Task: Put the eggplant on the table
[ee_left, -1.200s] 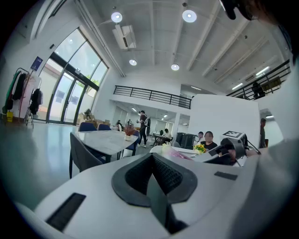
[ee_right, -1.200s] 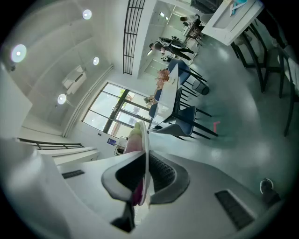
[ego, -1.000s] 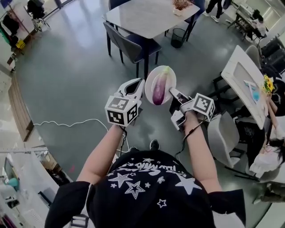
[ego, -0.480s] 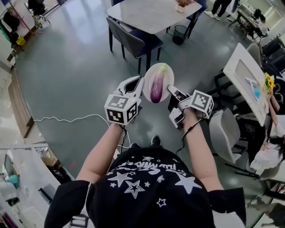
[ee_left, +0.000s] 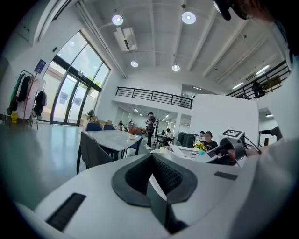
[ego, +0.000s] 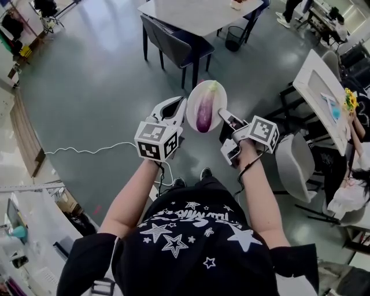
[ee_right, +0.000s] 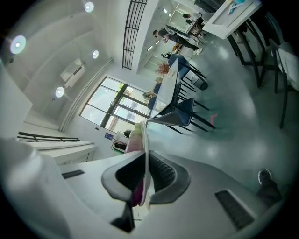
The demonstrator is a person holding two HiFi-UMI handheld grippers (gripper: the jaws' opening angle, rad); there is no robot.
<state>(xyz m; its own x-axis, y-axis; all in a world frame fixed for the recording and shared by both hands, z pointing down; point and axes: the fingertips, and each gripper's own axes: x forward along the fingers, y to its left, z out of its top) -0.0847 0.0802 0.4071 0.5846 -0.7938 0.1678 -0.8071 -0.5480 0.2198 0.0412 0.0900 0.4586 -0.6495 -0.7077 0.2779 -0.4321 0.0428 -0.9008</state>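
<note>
Eggplant: long purple eggplant (ego: 204, 110) lies across the middle of a round white plate (ego: 215, 91), held in mid-air.
Left gripper (ego: 175, 108): jaws pinch the plate's left edge.
Right gripper (ego: 226, 118): jaws pinch the plate's right edge.
Table: pale grey table (ego: 196, 14) well apart, beyond the plate.

A glossy grey floor (ego: 98, 87) spreads wide, a thin white cable (ego: 69, 151) trailing across it. Ahead stands a pale table (ego: 196, 14) with dark blue chairs (ego: 173, 46) and a black bin (ego: 234, 37) beside it; at the right, a white table (ego: 306, 72) bears yellow flowers (ego: 348, 105). Tall windows (ee_left: 70, 100), a railed balcony (ee_left: 149, 96) and round ceiling lights (ee_left: 188, 17) show in the left gripper view
</note>
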